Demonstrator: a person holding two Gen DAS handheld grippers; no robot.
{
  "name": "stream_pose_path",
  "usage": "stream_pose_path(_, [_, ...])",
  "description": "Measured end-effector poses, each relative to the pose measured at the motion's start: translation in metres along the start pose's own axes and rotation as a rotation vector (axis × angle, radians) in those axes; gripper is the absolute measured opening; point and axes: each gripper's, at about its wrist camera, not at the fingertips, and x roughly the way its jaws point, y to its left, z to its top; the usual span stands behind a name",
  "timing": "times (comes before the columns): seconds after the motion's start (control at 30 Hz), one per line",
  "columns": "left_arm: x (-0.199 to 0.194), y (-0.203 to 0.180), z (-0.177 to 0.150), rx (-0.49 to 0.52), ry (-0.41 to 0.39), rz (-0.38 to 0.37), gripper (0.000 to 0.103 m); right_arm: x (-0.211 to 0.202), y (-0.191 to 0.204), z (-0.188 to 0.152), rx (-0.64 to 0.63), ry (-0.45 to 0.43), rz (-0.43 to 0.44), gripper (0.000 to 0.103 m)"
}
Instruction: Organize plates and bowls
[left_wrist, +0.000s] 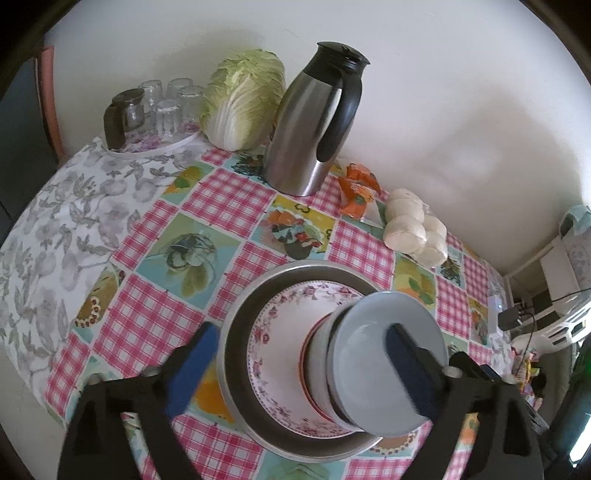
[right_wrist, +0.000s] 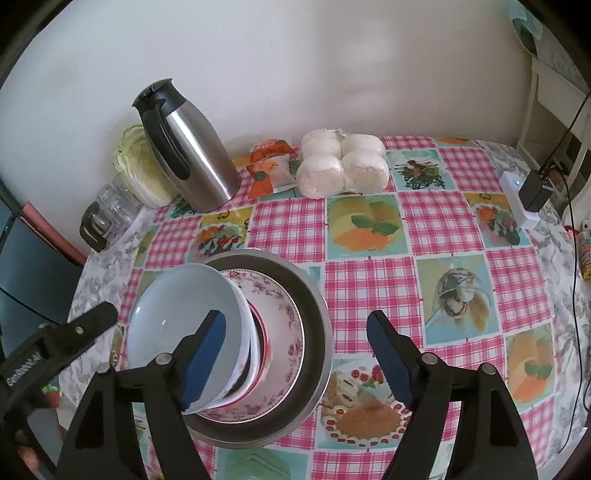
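Stacked at table (right_wrist: 369, 229) centre: pale bowl (left_wrist: 384, 365) atop smaller bowls, on floral plate (left_wrist: 277, 332), inside metal basin (left_wrist: 236, 332). Left gripper (left_wrist: 299, 369) spread wide around the stack, gripping nothing. Right gripper (right_wrist: 295, 358) open too, empty, bowl at its 9 o'clock. Thermos jug (left_wrist: 314, 122) at 12 o'clock.

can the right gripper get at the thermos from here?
Probably yes. The right gripper is open and empty, and the thermos stands upright past the bowl stack. It would have to lift over or skirt that stack; the checked cloth beyond is bare.
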Motion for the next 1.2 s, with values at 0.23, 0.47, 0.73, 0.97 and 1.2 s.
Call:
stream_pose_path(0.23, [-0.006,0.001,0.001,0.029,-0.094,0.099,0.103,0.000,0.006,-0.001,-0.040,-0.006,-0.030,0.098])
stream_pose_path(0.47, [-0.008,0.007,0.001,0.041,-0.104,0.158,0.103,-0.005,0.010,-0.002,-0.095,-0.023,-0.073,0.098])
stream_pose_path(0.73, [-0.014,0.015,-0.008,0.032,-0.107,0.175,0.103,-0.022,0.009,-0.018,-0.126,-0.059,-0.099,0.098])
stream_pose_path(0.97, [-0.015,0.020,-0.026,0.056,-0.090,0.186,0.103,-0.037,0.007,-0.039,-0.142,-0.076,-0.099,0.098])
stream_pose_path(1.2, [-0.007,0.027,-0.045,0.093,-0.048,0.200,0.103,-0.036,-0.004,-0.058,-0.111,-0.056,-0.114,0.098])
